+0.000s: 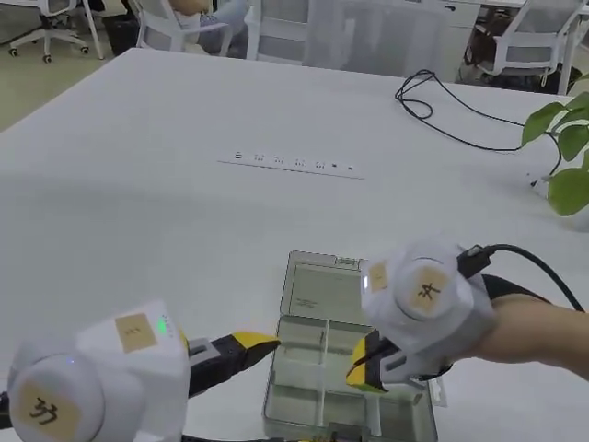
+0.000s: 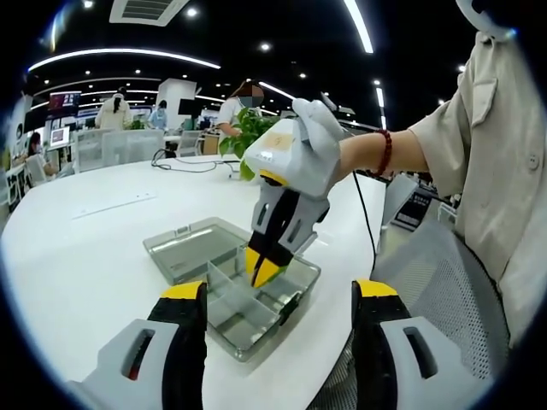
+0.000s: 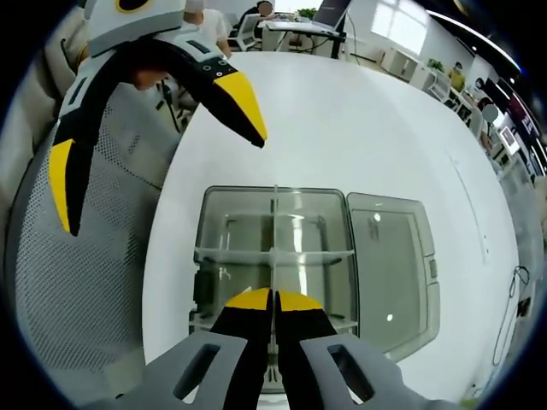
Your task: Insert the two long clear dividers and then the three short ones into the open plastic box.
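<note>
The open clear plastic box [image 1: 304,405] lies at the near edge of the white table, its lid [image 1: 317,285] folded back flat. A cross of clear dividers stands inside it [image 3: 275,224]. My right gripper [image 3: 273,299] is shut on the near end of one thin clear divider, tips down in the box [image 1: 363,373]. In the left gripper view it reaches down into the box from above [image 2: 263,269]. My left gripper [image 2: 278,316] is open wide just short of the box [image 2: 231,299], holding nothing. Its yellow fingertip [image 1: 256,343] is by the box's left wall.
A black cable [image 1: 433,110] loops at the far right of the table, beside a green plant [image 1: 561,147]. A flush socket strip [image 1: 294,164] sits mid-table. Chairs [image 1: 525,46] stand beyond the far edge. The table's near edge is close under the box.
</note>
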`<state>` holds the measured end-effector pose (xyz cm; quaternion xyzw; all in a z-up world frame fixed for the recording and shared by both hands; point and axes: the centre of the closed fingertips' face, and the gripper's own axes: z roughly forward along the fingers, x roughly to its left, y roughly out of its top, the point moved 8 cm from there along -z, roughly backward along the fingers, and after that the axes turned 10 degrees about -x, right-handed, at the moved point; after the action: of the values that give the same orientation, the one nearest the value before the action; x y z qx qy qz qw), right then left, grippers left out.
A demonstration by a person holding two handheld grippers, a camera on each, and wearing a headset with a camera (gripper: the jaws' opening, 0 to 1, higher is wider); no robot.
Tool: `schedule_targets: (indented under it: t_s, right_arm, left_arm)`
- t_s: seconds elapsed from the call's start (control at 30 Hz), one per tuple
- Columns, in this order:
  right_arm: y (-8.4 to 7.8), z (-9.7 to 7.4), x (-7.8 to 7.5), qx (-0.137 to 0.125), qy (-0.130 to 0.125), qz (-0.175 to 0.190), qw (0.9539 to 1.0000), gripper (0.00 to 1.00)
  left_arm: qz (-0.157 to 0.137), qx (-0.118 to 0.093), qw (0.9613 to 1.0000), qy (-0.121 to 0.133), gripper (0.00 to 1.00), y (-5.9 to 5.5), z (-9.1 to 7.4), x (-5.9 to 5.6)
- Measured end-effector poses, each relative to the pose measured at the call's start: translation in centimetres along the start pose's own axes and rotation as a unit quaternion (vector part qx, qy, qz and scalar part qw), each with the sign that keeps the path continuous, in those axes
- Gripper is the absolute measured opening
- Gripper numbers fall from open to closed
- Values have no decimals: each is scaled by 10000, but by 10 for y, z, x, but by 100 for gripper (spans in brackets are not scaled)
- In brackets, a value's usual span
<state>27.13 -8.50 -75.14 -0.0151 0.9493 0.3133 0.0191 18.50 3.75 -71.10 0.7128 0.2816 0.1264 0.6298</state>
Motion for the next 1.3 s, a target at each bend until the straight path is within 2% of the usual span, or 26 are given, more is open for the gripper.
schedule_targets:
  t_s: [0.1,0.17,0.3,0.57,0.83,0.93,1.0,1.1,1.3]
  right_arm:
    - [1,2,0,121,3,-17,9999,2]
    - [2,4,0,321,11,-71,9995,2]
    - [4,8,0,559,50,-122,9984,2]
    - [4,13,1,865,54,-239,9959,2]
    - [3,12,-1,833,91,-137,9964,2]
    - [3,11,-3,770,140,3,9969,3]
    - [3,10,-3,677,116,320,9971,3]
    - [2,8,-7,644,32,295,9975,9]
    - [5,4,-7,368,84,603,9975,15]
  left_arm:
    - [-5,2,10000,-7,69,-1,-1,1]
    - [7,13,10000,-6,69,-1,-1,1]
    - [6,1,10000,8,69,-1,-2,2]
    - [10,-13,10000,53,69,0,-3,1]
    - [19,-8,10000,75,69,1,-2,0]
    - [39,-20,10000,79,70,2,-2,0]
    - [31,-32,10000,86,70,3,-2,0]
    - [49,-17,9999,86,71,3,-2,1]
    - [59,-9,9999,82,72,4,-1,1]
